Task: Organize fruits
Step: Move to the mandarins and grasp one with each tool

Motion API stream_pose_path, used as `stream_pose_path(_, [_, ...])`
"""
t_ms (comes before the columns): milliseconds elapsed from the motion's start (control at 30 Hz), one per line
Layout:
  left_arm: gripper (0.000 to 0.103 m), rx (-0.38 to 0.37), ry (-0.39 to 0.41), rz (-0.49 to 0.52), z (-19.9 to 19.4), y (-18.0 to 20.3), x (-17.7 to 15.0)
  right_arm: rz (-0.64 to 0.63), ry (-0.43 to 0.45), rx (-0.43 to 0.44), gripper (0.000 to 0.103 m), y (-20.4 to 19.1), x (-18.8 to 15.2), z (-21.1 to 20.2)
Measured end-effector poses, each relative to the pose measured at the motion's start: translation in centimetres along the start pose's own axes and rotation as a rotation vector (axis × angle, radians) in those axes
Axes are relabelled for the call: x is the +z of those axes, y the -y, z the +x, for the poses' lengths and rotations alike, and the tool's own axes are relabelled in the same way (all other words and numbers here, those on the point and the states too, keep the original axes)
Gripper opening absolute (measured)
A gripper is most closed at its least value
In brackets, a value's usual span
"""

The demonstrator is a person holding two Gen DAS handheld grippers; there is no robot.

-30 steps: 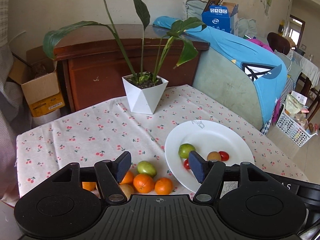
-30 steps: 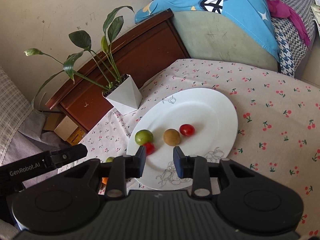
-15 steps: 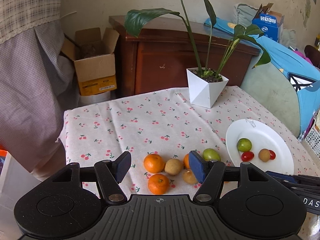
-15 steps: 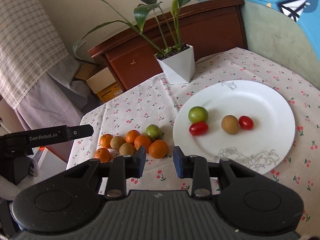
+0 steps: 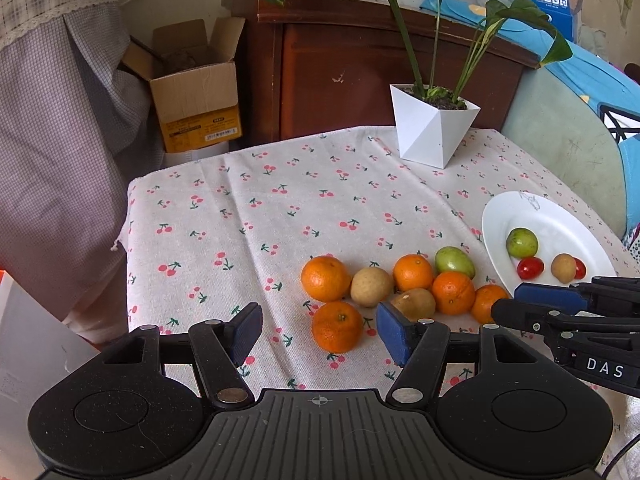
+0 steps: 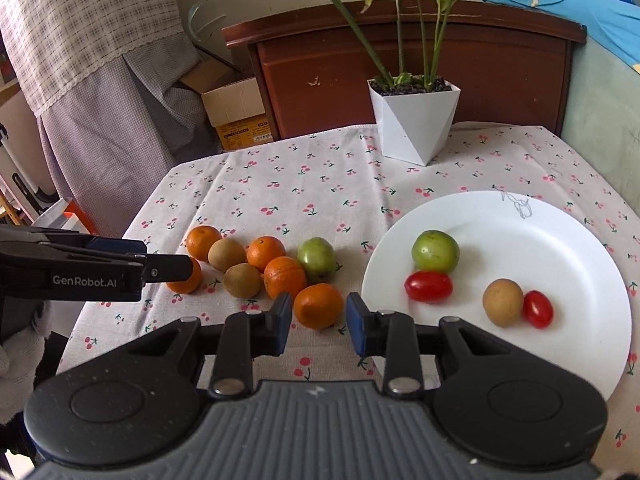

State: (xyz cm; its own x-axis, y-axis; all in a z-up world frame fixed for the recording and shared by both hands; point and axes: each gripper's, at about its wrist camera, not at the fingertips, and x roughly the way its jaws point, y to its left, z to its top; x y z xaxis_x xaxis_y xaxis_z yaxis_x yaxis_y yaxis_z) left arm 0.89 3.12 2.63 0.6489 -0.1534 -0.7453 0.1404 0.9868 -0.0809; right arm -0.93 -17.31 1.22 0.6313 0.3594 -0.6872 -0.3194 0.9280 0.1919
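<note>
Several oranges, two brown fruits and a green fruit (image 6: pixel 317 256) lie in a cluster on the cherry-print cloth. A white plate (image 6: pixel 560 240) to their right holds a green fruit (image 6: pixel 435 250), two red tomatoes and a brown fruit (image 6: pixel 502 302). My right gripper (image 6: pixel 319 328) is open and empty, its jaws on either side of the nearest orange (image 6: pixel 318 305). My left gripper (image 5: pixel 316 334) is open and empty, just in front of an orange (image 5: pixel 337 325). The plate also shows in the left wrist view (image 5: pixel 560 220).
A white faceted pot (image 6: pixel 414 120) with a leafy plant stands at the back of the table. Behind it is a brown wooden cabinet (image 5: pixel 340 72). A cardboard box (image 5: pixel 196 92) sits on the floor at the left. A sofa with blue cloth (image 5: pixel 592 92) is at the right.
Both grippers have swung left from the plate toward the fruit cluster and come closer to the table. The fruits have not moved. Both stay open.
</note>
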Motion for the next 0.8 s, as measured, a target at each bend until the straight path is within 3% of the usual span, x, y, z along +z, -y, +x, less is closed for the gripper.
stream_pose_path(367, [0.056,-0.016,-0.015,0.008,1.2,0.5,-0.4,-0.087,-0.034,-0.026,0.033,-0.5,-0.4,2.0])
stream_pose_path(800, [0.041,-0.012,-0.006,0.026,1.8,0.9,-0.6,-0.057,-0.012,0.004,0.031,-0.8,-0.6,0.9])
